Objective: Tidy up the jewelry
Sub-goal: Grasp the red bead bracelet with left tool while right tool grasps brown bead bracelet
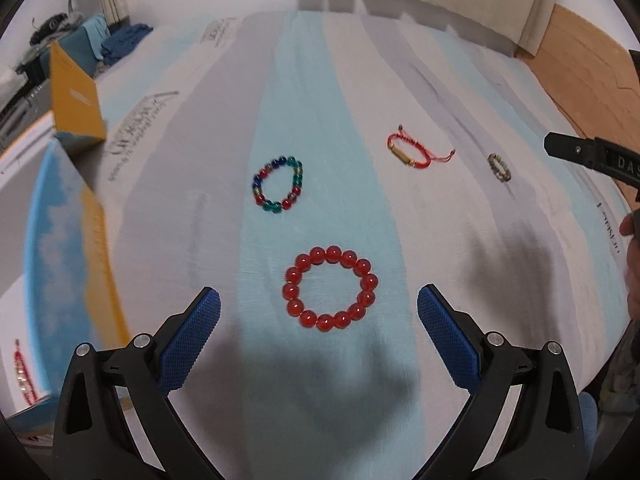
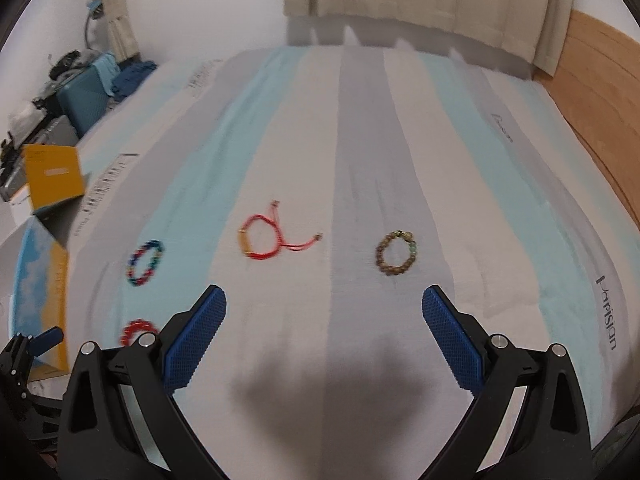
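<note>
— Nearest to the lens, what do you make out?

— Blue pads (image 1: 191, 344) with a fine diamond knurl on black plastic arms: the left gripper (image 1: 319, 312), jaws spread wide, holding nothing. Just beyond its tips lies a red bead bracelet (image 1: 330, 289), a ring of large, glossy round beads.

— And the other tool?

— Same build. The right gripper (image 2: 324, 316) is also wide apart and empty, over a striped bedsheet (image 2: 360, 152) of pale blue, grey and white woven cloth.

— Where is the rest of the jewelry?

— All flat on the sheet, well apart. Far left, a multicolor bead bracelet (image 1: 278, 189) of small translucent red, blue and green beads. Right of it, a red cord bracelet (image 2: 268, 240) with a gold tube and 2 loose tails. Farthest right, a brown bead bracelet (image 2: 397, 253), dull and mottled.

— Any writing?

— "Parisian" (image 2: 607, 312) printed in dark letters on the sheet's right edge. At left stands an open cardboard box (image 1: 76, 216), yellow and sky-blue with clouds; its print is too blurred to read.
</note>
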Available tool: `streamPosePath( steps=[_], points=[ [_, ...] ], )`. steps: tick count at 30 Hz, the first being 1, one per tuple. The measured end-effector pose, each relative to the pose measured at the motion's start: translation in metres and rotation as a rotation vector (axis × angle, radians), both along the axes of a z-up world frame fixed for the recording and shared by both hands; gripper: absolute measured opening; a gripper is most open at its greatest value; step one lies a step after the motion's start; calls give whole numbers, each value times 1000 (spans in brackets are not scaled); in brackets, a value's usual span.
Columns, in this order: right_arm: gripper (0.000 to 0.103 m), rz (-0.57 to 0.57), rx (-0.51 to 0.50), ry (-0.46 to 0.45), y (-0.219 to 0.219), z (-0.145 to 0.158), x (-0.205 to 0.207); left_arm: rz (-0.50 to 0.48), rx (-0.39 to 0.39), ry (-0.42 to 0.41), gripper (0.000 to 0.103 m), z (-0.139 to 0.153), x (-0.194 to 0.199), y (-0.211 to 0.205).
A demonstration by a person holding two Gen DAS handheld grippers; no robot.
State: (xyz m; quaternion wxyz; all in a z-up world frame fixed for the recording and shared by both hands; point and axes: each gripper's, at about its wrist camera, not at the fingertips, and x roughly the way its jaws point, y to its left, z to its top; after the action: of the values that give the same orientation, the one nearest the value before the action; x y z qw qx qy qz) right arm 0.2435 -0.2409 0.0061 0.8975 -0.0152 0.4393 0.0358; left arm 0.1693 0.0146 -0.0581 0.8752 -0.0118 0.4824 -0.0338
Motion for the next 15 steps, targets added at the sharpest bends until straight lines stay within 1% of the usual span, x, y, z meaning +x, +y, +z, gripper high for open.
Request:
streamPosePath(
  steps=[6,9,13,15],
  points=[
    [95,-32,-30,69,-18,-36,46,-18,18,41,97,-37,24,-5],
    [95,-52,-35,105,-28,-56,71,-19,22,57,97,-48,33,-6],
    [94,-70,-71,137,-34,-74,95,-20,30,71,96,-60,40,-5],
    [95,-81,-72,154,-37,-82,104,-17,26,81,96,-64,42,-5]
  ],
)
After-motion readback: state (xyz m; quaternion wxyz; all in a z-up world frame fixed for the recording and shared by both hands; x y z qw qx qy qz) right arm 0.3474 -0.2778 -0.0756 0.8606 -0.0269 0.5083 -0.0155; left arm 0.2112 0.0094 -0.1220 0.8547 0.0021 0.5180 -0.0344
